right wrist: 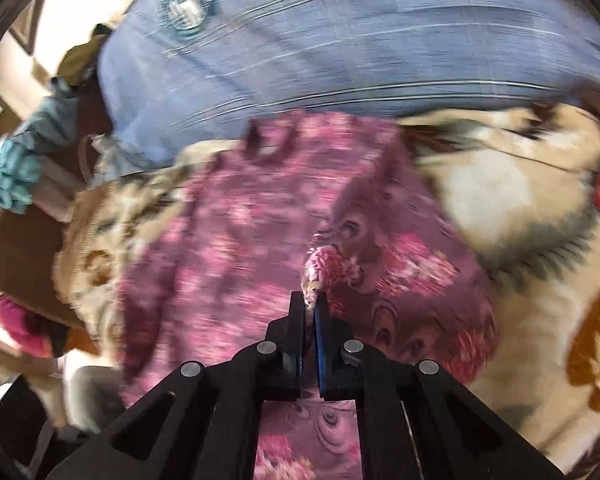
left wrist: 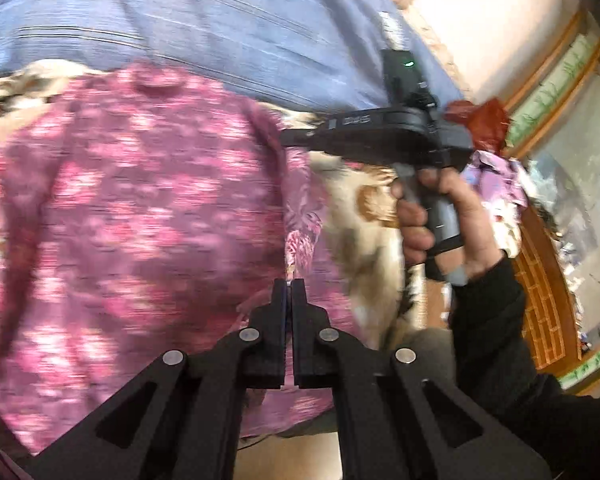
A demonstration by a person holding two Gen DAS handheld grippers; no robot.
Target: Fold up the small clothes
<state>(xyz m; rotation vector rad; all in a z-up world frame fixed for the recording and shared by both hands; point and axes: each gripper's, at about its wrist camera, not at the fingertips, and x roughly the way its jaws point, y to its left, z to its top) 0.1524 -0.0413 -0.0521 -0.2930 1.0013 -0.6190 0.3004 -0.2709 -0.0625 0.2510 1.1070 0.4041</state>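
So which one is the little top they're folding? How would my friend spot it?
Find the big blue striped pillow at the back. Just below it, on the cream and brown patterned blanket, lies the pink floral garment. It is the only pink flowery cloth spread flat, pinched by both grippers.

Left gripper (left wrist: 287, 286) pinched tight on cloth, right gripper (right wrist: 310, 300) likewise clamped on a bunched fold, with right hand (left wrist: 440, 216) wrapped around its grey handle, black sleeve at the wrist
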